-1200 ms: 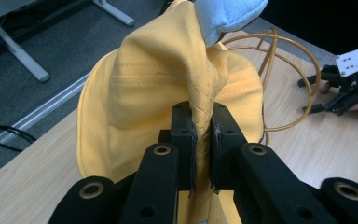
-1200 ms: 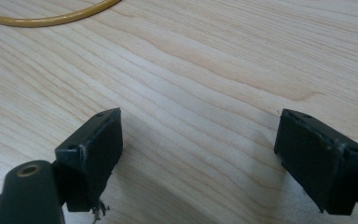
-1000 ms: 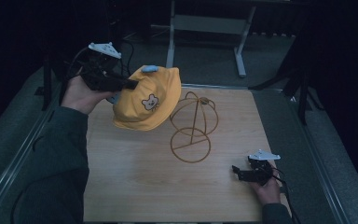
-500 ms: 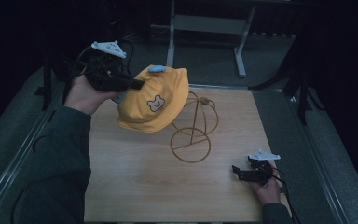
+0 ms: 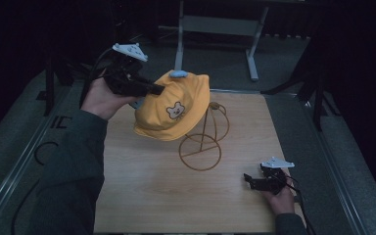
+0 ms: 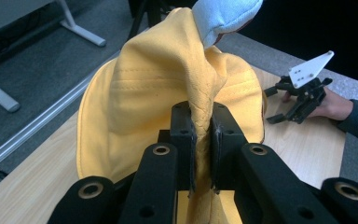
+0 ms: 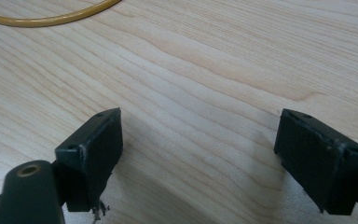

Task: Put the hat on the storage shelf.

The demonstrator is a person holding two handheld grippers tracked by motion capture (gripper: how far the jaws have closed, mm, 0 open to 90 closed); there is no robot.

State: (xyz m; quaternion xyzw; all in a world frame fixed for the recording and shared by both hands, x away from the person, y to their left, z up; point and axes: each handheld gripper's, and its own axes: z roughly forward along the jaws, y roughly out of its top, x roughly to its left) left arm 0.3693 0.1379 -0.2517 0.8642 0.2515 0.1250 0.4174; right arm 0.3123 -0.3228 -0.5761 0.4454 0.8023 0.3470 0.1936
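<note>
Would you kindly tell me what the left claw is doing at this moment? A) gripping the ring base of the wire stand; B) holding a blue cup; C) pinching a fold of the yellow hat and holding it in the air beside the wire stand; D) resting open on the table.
C: the left claw is shut on a fold of the yellow hat, lifted beside the wire stand.

Wire stand (image 5: 201, 142) on wooden table (image 5: 147, 196)
</note>
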